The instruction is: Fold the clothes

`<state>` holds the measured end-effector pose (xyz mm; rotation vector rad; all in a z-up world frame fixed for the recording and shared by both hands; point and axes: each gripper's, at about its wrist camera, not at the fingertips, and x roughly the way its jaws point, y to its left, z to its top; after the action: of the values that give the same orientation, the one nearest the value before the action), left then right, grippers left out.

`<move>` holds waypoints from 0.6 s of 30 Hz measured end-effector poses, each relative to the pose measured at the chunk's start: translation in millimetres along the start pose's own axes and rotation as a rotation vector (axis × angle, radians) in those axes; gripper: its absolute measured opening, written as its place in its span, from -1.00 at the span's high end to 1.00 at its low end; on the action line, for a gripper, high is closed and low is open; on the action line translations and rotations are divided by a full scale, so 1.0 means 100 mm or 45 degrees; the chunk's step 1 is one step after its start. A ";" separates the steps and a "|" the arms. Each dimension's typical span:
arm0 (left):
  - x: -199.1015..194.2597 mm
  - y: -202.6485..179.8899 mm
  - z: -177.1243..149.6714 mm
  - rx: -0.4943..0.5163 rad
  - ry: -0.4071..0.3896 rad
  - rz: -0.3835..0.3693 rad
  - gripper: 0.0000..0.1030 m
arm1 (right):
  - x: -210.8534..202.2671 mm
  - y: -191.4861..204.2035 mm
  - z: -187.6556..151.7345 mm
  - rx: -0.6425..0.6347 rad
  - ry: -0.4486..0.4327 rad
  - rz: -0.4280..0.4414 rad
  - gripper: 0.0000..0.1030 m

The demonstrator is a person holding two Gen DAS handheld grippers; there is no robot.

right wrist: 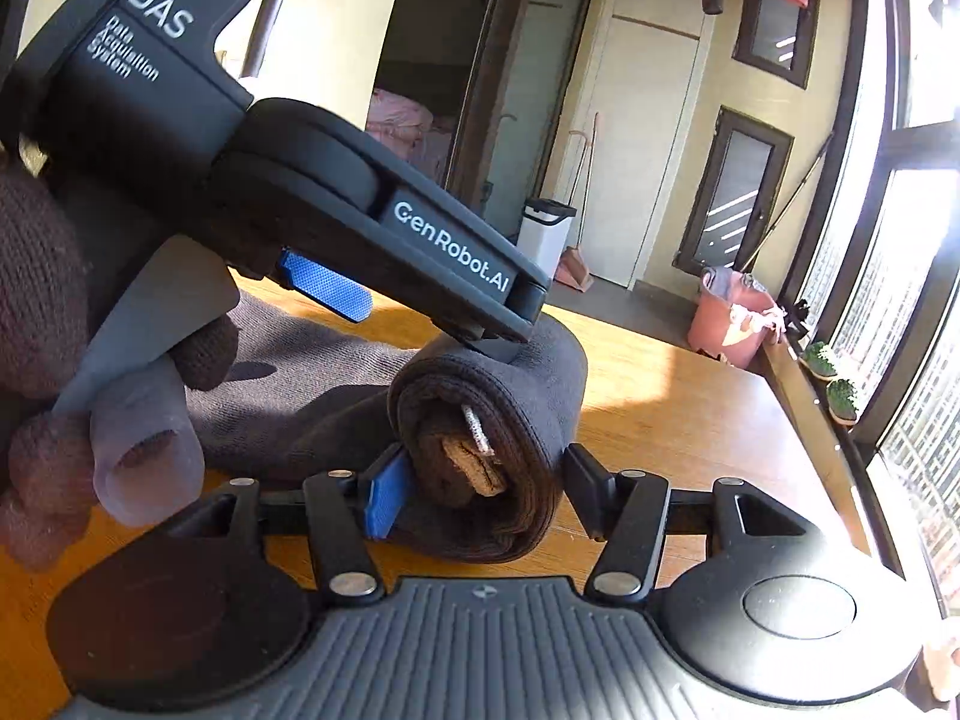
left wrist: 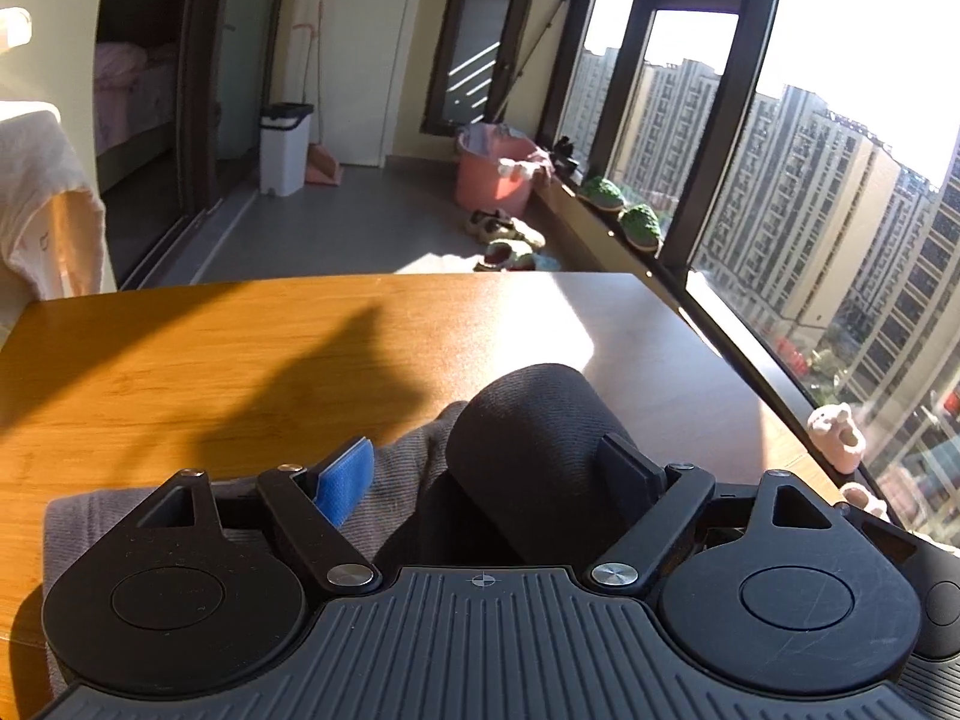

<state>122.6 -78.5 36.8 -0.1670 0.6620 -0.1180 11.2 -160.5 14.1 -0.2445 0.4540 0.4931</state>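
A dark grey garment lies on the wooden table (left wrist: 180,360), partly rolled into a thick roll (left wrist: 528,432). In the left wrist view my left gripper (left wrist: 486,474) is open, its fingers wide on either side of the roll's top. In the right wrist view the roll's end (right wrist: 480,456) faces me, with a white drawstring tip showing. My right gripper (right wrist: 480,492) is open, its blue pad (right wrist: 384,498) beside the roll's left side and its black finger a little off the right side. The left gripper's body (right wrist: 372,228) rests on top of the roll.
A window (left wrist: 810,210) and its sill run along the table's right side, with small plush toys (left wrist: 837,438) on the sill. Beyond the table are a pink bucket (left wrist: 495,171), slippers (left wrist: 504,240) and a white bin (left wrist: 285,147). A cloth-draped object (left wrist: 42,198) stands at left.
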 end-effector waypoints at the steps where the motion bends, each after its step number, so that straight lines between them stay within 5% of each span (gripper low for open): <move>1: -0.01 0.03 0.00 -0.011 0.000 0.001 -0.71 | -0.02 -0.05 0.00 0.044 -0.003 0.028 -0.10; 8: -0.06 0.27 -0.08 -0.086 0.004 0.010 -0.77 | -0.09 -0.22 0.06 0.269 -0.030 0.194 -0.25; 18: -0.11 0.51 -0.16 -0.175 0.016 0.028 -0.79 | 0.28 -0.32 0.00 0.546 0.103 0.278 -0.52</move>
<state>106.8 -28.7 21.6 -0.2915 0.6848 -0.0527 48.9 -176.5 4.6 0.2008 0.6569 0.5869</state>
